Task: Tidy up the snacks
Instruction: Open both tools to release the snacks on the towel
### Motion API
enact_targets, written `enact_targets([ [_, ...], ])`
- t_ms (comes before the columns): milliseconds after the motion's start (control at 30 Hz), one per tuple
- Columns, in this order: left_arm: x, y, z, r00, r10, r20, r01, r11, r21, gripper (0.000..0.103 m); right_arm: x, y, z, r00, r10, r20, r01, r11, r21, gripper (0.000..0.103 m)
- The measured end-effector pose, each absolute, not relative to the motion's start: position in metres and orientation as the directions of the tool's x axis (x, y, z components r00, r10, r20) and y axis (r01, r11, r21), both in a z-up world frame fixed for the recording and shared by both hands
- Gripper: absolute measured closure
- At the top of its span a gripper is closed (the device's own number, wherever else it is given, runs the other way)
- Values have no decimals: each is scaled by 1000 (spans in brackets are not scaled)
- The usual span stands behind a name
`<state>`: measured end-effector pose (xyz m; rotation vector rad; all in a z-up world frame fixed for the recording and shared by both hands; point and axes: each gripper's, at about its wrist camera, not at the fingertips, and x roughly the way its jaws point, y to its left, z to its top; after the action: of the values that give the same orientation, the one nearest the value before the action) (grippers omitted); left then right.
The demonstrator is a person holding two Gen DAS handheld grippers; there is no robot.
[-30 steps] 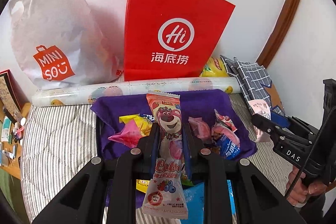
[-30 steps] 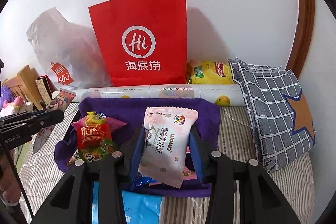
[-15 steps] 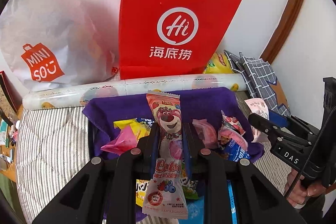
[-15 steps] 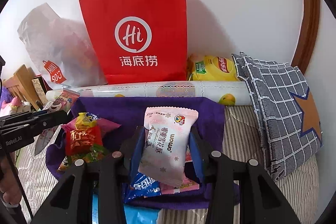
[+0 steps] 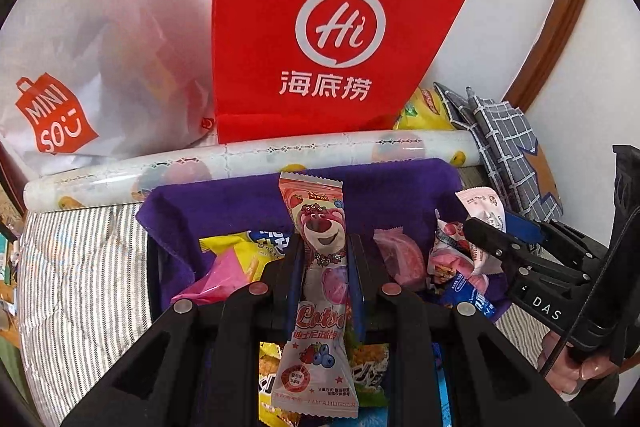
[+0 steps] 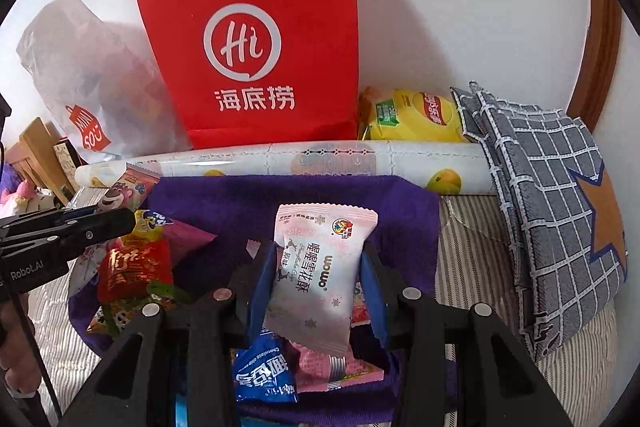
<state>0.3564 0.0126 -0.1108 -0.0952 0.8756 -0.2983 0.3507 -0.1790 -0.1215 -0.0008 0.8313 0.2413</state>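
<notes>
My left gripper (image 5: 323, 247) is shut on a long pink bear-print snack packet (image 5: 320, 291), held upright over a purple cloth-lined box (image 5: 240, 195) of loose snacks. A pale pink snack pouch (image 6: 320, 275) stands upright between the blue pads of my right gripper (image 6: 318, 259), which is shut on it over the same purple box (image 6: 280, 203). In the left wrist view the right gripper (image 5: 486, 231) enters from the right with its pouch. The left gripper (image 6: 124, 221) and its bear packet come in from the left of the right wrist view. Red, yellow, pink and blue packets lie in the box.
A red paper bag (image 5: 340, 39) and a white plastic bag (image 5: 80, 67) stand against the wall behind a patterned roll (image 5: 248, 163). A yellow chip bag (image 6: 412, 117) and a grey checked cloth (image 6: 552, 195) lie to the right. The bedding (image 5: 80, 267) is striped. A hand (image 5: 568, 375) holds the right gripper.
Both grippers have moved forward and down toward the purple box and the bags, which now look larger. Each still holds its packet.
</notes>
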Motion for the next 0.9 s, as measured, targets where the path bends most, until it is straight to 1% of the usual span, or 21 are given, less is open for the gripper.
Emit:
enact_targets([
  [267,363,9,-123,575,-281,-768,214,958,-190,82,357,-176,-134,625,218,-749,-222,970,97,63],
  [700,366,6,-128,569,-272,-776,211,960,-182,81,357,-174,-139,617,219,-755,-238,967,86,61],
  [733,365,5,-127,567,-274,-777,214,960,-182,79,357,-174,-139,617,220,-755,-240,967,85,61],
  [800,365,5,-126,562,-278,-779,218,958,-185,72,356,-175,-138,619,216,-755,-240,967,80,61],
  [833,365,4,-125,560,-276,-781,217,959,-183,63,356,-175,-138,619,215,-755,-240,968,78,61],
  [867,364,4,-124,558,-273,-784,217,959,-180,58,355,-175,-137,619,214,-756,-240,968,78,61],
  [900,364,3,-123,555,-270,-787,219,960,-175,57,354,-175,-136,618,213,-757,-240,968,77,59],
])
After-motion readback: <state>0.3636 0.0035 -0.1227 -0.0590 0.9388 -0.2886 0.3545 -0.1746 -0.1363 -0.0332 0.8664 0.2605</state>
